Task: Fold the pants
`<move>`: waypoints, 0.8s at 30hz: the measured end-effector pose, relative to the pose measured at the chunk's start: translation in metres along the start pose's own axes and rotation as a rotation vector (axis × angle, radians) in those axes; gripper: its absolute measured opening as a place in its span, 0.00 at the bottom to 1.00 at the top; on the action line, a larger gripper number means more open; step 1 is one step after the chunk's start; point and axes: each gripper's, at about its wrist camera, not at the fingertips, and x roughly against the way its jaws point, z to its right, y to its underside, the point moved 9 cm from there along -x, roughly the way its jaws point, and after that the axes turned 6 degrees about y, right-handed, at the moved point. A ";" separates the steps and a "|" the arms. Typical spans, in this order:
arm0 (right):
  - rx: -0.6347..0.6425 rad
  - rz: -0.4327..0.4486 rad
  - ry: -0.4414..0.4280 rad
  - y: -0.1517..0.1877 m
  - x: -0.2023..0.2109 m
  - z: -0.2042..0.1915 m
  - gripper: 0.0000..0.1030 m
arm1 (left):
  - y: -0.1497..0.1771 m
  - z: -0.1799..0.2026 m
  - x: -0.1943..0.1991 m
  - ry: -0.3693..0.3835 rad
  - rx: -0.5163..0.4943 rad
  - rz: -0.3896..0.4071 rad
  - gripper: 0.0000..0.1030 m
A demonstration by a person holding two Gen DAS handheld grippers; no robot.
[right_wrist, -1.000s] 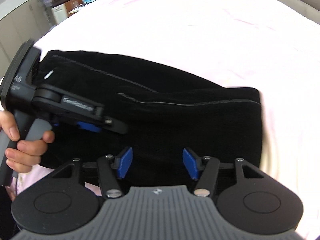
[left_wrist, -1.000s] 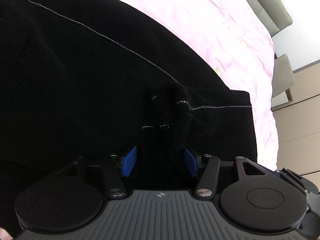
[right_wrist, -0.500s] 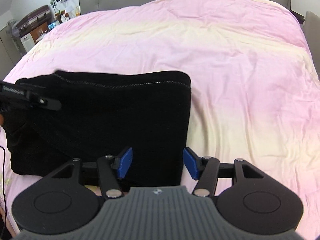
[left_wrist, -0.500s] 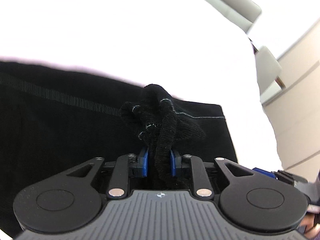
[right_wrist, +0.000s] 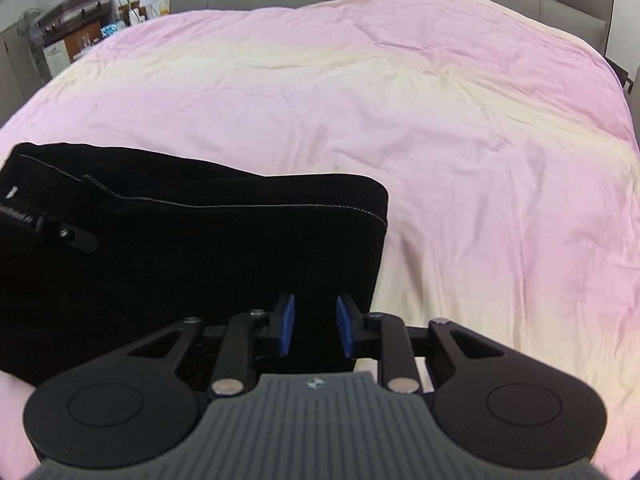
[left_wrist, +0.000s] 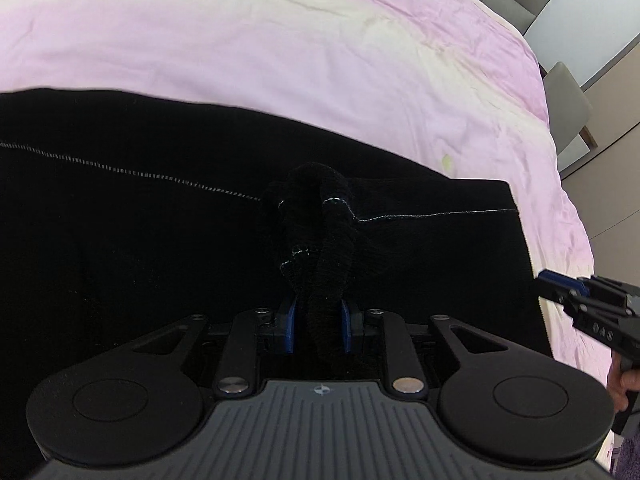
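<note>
Black pants (left_wrist: pixel 160 240) are laid folded on the pink bed (right_wrist: pixel 440 140). A bunched fabric fold is pinched by the left tongs (left_wrist: pixel 318 330). The right tongs (right_wrist: pixel 313 326) are held slightly apart, gripping nothing, over the near right corner.

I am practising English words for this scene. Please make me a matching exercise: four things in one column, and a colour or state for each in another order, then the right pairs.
Things:
1. pants
2. bedcover
3. left gripper
4. right gripper

Colour or state:
A. pink and cream
B. shut on a bunch of cloth
C. black
D. holding nothing, pads apart

Pairs: 1-C, 2-A, 3-B, 4-D
</note>
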 end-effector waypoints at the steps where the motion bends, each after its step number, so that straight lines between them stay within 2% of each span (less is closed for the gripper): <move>1: -0.005 -0.009 0.004 -0.002 -0.008 0.002 0.15 | 0.001 -0.002 -0.002 0.014 0.006 0.000 0.25; 3: -0.008 -0.041 0.019 -0.004 -0.029 0.007 0.14 | 0.001 -0.005 -0.006 0.041 0.018 0.000 0.26; 6: -0.024 -0.099 0.035 0.005 -0.055 0.012 0.08 | 0.002 -0.009 -0.012 0.060 0.009 0.002 0.29; 10: -0.046 -0.121 0.046 0.007 -0.071 0.016 0.07 | 0.005 -0.013 -0.008 0.074 0.027 0.010 0.34; 13: -0.006 -0.102 0.063 0.000 -0.055 0.013 0.09 | 0.008 -0.009 0.003 0.066 0.010 0.027 0.37; 15: 0.006 -0.065 0.042 0.000 -0.032 0.009 0.10 | 0.009 -0.004 0.017 0.037 -0.022 0.060 0.38; 19: 0.030 -0.026 0.011 0.019 0.014 -0.002 0.10 | 0.017 0.008 0.044 0.032 -0.071 0.098 0.38; 22: 0.032 0.009 -0.009 0.035 0.036 -0.012 0.10 | 0.025 0.017 0.050 0.011 -0.097 0.098 0.38; 24: 0.045 0.026 0.004 0.047 0.046 -0.018 0.10 | 0.029 0.015 0.043 -0.039 -0.098 0.086 0.38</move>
